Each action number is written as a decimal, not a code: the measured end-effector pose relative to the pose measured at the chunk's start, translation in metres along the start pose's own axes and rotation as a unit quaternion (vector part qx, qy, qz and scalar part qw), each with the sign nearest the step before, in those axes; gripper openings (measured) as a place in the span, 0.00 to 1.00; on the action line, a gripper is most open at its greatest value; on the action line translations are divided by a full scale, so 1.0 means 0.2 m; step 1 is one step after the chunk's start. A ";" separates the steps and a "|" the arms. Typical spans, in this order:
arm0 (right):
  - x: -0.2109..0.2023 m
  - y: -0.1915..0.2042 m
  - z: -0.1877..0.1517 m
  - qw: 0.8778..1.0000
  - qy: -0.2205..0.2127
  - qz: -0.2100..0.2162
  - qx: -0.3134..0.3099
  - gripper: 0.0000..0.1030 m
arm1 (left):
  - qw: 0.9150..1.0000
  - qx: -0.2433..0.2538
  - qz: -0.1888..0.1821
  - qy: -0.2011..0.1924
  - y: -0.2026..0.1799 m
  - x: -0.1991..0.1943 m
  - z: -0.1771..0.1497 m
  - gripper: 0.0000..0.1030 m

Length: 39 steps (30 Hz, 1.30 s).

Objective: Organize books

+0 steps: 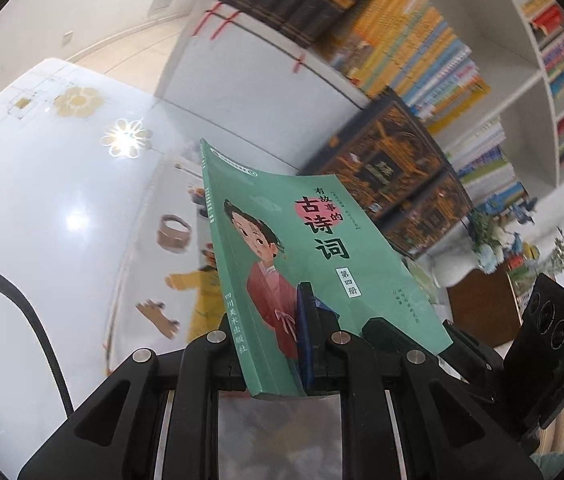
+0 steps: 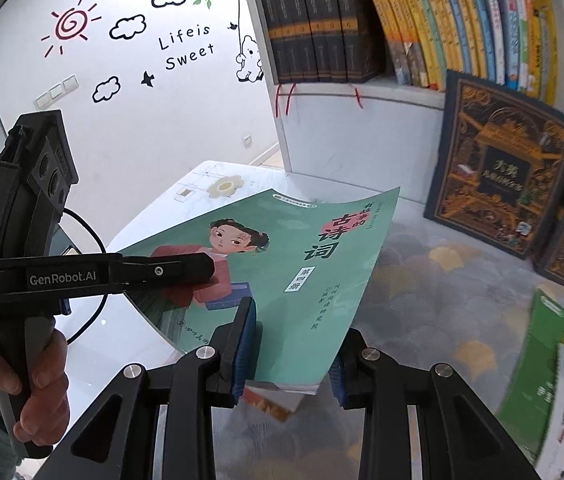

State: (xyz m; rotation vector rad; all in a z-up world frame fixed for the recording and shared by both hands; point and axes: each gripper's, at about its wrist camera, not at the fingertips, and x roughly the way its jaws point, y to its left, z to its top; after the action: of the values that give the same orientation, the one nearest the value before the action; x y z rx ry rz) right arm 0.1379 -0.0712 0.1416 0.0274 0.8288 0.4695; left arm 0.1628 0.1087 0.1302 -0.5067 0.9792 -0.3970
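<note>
A thin green book (image 1: 314, 248) with a cartoon child in a red robe on its cover is held up in the air between both grippers. My left gripper (image 1: 274, 336) is shut on the book's spine end, one blue pad (image 1: 305, 332) pressing on the cover. In the right wrist view the left gripper (image 2: 190, 270) clamps the green book (image 2: 282, 248) from the left. My right gripper (image 2: 292, 356) is shut on the near corner, one pad above the cover and one beneath. Its black finger (image 1: 414, 334) also shows in the left wrist view.
A white bookshelf (image 2: 362, 96) holds dark volumes (image 2: 314, 28) and colourful upright books (image 2: 462, 28). Ornate dark boxes (image 2: 502, 184) lean against it on a grey patterned rug (image 2: 422, 280). More green books (image 2: 554, 368) lie at right. A glossy white table (image 1: 62, 200) stands left. A hand (image 2: 38, 392) grips the left handle.
</note>
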 end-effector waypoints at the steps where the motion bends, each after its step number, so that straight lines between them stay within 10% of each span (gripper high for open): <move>1: 0.04 0.00 0.00 1.000 0.001 0.001 0.002 0.30 | 1.000 -0.009 0.001 0.001 0.03 0.02 0.01 0.13; 15: 0.32 -0.03 -0.08 0.998 0.046 0.023 0.036 0.31 | 0.996 -0.092 0.002 0.018 0.28 0.15 -0.05 0.13; 23: 0.45 -0.05 -0.15 0.990 0.120 0.044 0.054 0.45 | 0.990 -0.123 0.071 0.016 0.35 0.13 -0.10 0.20; 39: -0.07 -0.23 -0.70 0.974 0.183 0.045 0.122 0.51 | 0.990 -0.105 0.091 0.034 0.15 -0.09 -0.44 0.21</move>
State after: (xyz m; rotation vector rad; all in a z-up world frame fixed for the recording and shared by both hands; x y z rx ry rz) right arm 0.0481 -0.1390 0.0465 0.2116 1.2496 0.4612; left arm 0.0805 0.1229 0.0843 -0.5926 1.1293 -0.1484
